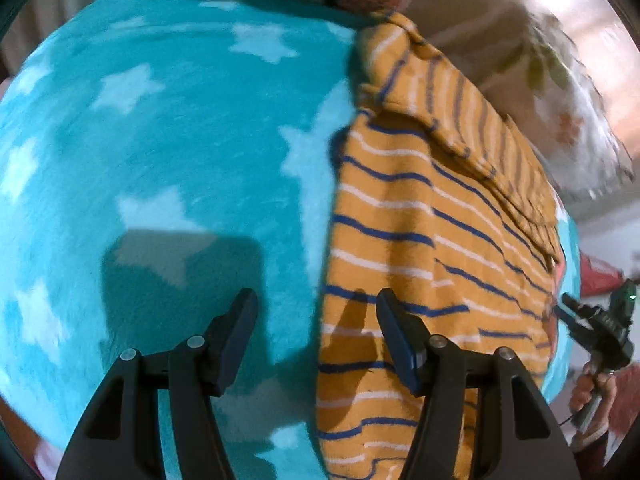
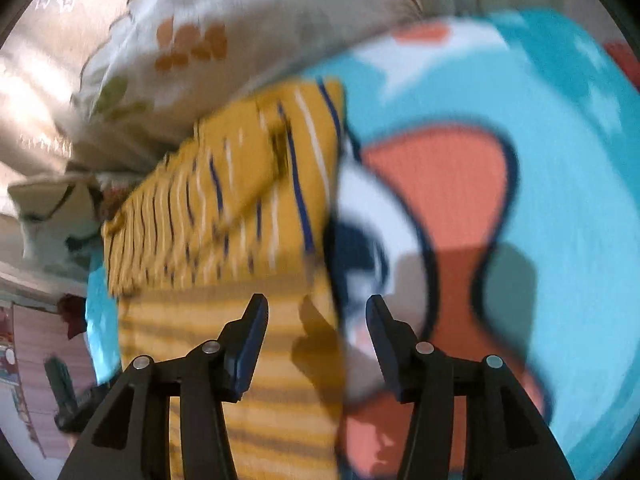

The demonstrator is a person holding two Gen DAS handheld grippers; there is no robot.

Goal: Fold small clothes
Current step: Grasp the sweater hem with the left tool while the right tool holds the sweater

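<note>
While both sets of jaws stand apart with nothing between them, the left gripper (image 1: 316, 312) hangs over the near left edge of the striped garment (image 1: 420, 240), one finger above the cloth and the other above the blanket (image 1: 160, 140). The right gripper (image 2: 316, 316) straddles the opposite long edge, where mustard cloth meets the blanket's orange-and-white cartoon print (image 2: 432, 184); this view is smeared by motion. The garment, mustard with blue and white stripes, lies flat on the teal star-patterned blanket, with one panel, probably a sleeve (image 1: 472, 120), already laid over its far side.

The step in hand appears to be a fresh grasp for the next fold. Done well, each gripper would pinch only the garment's edge, not the plush beneath, at matching points on both sides, then carry the cloth over evenly so that the edges meet.

Count: one garment, one blanket, two grippers, one floral pillow (image 2: 240, 20) beyond the garment; a hand (image 1: 592, 384) is seen holding the right gripper's handle.
</note>
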